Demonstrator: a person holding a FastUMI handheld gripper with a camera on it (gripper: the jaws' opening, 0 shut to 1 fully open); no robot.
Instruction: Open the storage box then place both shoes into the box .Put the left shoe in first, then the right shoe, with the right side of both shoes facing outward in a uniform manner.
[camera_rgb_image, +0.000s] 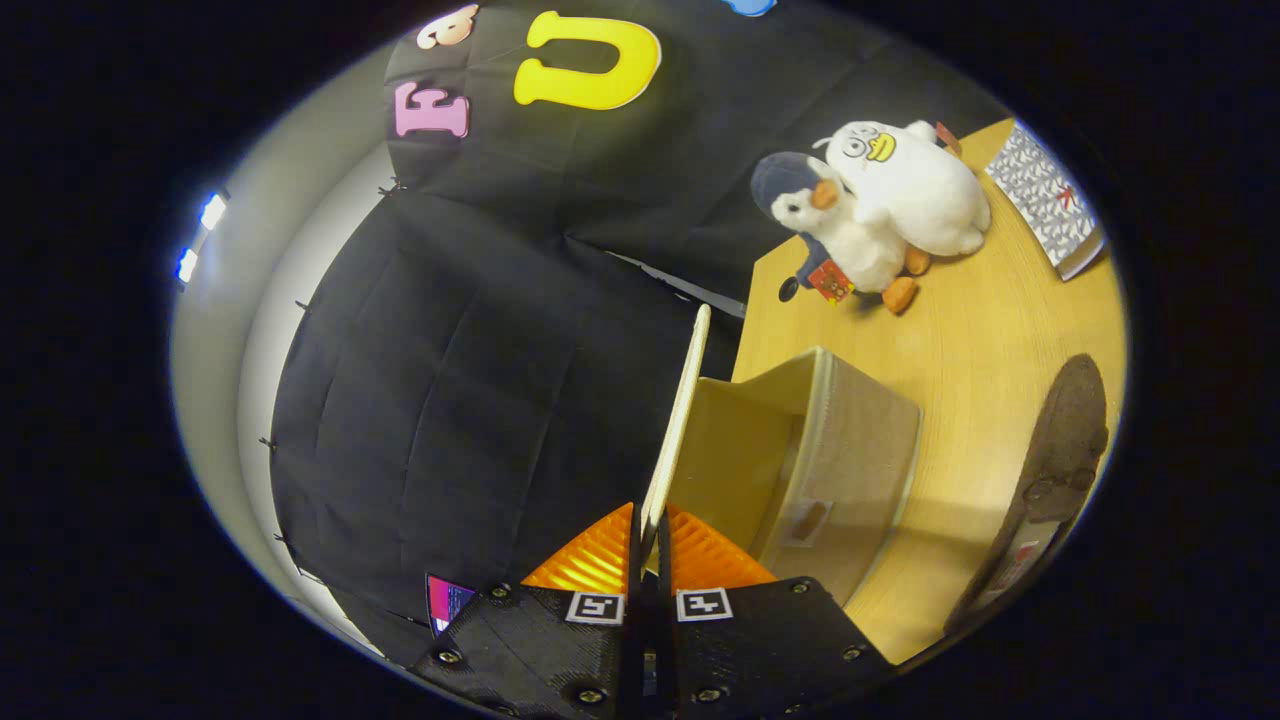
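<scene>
Gripper (652, 540) fingers clenching the edge of the storage box (840, 470) lid (680, 410), holding it raised upright so the box is standing open for loading. One shoe (1060, 470) is lying just beside the box on the table (960, 330).

Gripper (648, 545) fingers pinch raised lid (680, 420) | box (800, 460) mouth open at centre | bare table (960, 330) between box, plush toys (870, 210) and shoe (1060, 450)
</scene>
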